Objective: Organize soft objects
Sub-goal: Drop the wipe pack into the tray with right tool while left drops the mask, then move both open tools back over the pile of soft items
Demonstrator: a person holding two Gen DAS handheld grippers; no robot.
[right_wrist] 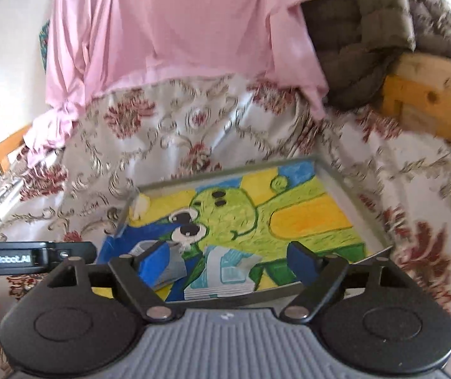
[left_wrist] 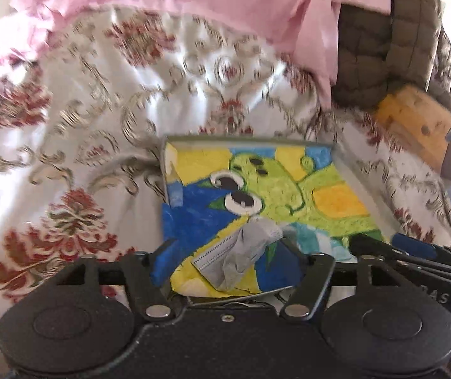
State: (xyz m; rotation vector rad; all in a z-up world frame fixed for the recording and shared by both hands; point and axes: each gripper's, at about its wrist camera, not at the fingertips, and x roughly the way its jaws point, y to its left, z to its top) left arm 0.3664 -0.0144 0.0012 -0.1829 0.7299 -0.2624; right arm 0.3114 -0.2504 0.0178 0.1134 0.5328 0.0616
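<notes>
Right wrist view showed us both grippers, right gripper (right_wrist: 228, 262) and left gripper (left_wrist: 225, 255), jaws apart above the tray (right_wrist: 345, 186), where the grey mask (left_wrist: 241, 252) lay released; next we judged another soft item needed fetching.

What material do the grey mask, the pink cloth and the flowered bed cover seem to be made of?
Grey mask: likely thin non-woven fabric, matte, pleated and crumpled.
Pink cloth: light woven fabric with a slight sheen, hanging in soft folds.
Flowered bed cover: probably satin-like textile, glossy highlights on its wrinkles.
</notes>
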